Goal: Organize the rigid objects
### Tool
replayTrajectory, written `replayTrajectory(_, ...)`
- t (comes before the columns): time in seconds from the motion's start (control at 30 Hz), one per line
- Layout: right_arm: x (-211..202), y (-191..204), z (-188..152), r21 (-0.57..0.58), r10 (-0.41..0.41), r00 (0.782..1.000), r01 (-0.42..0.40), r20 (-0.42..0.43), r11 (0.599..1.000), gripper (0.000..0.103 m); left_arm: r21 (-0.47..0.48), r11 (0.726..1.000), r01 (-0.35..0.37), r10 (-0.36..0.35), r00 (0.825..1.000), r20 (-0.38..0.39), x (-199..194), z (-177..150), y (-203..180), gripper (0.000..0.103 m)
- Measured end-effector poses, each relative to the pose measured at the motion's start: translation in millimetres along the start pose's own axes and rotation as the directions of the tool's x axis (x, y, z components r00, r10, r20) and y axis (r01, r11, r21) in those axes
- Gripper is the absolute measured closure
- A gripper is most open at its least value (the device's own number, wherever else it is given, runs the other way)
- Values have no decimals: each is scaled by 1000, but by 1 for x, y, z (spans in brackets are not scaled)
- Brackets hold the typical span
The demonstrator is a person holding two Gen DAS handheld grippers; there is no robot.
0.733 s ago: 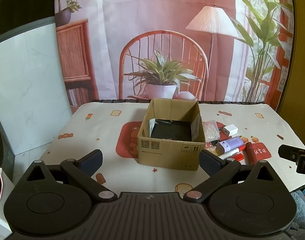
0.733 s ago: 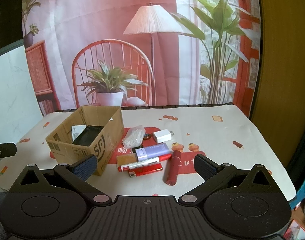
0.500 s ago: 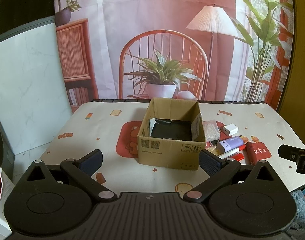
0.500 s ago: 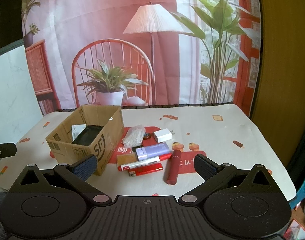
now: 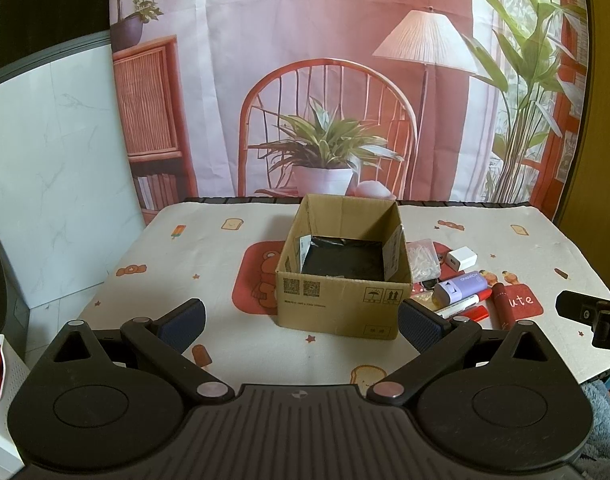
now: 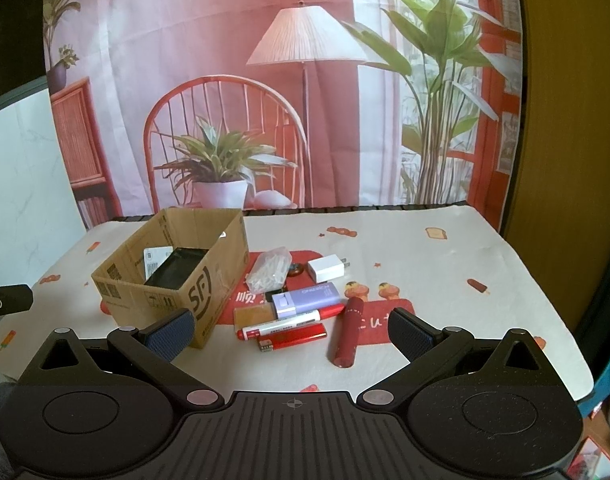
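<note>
While both hover at the near table edge, left gripper (image 5: 301,318) and right gripper (image 6: 291,330) spread wide, nothing between the pads. Cardboard box (image 6: 173,268) open-topped on the tablecloth (image 6: 425,272), black item (image 6: 177,266) lying inside. Loose pile just right of the box: clear bag (image 6: 269,268), white charger (image 6: 327,267), purple case (image 6: 307,299), marker (image 6: 289,322), red lighter (image 6: 293,337), red tube (image 6: 348,330) angled beside them.

Brown box (image 6: 209,280), red tube (image 6: 348,332), lilac case (image 6: 307,300).
</note>
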State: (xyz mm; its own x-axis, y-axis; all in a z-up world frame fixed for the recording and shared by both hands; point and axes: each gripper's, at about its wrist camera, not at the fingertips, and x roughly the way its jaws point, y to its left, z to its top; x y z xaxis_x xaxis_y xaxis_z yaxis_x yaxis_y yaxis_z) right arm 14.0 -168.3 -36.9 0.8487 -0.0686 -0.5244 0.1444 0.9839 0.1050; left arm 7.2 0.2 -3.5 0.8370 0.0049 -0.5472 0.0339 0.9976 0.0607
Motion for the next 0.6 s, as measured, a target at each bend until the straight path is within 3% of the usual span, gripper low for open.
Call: replayTrajectory(0.6, 2, 1, -4, 2, 1, 1000, -1, -5, 1000, 0, 0, 1000, 0, 0, 1000, -2, 0, -1, 0, 0)
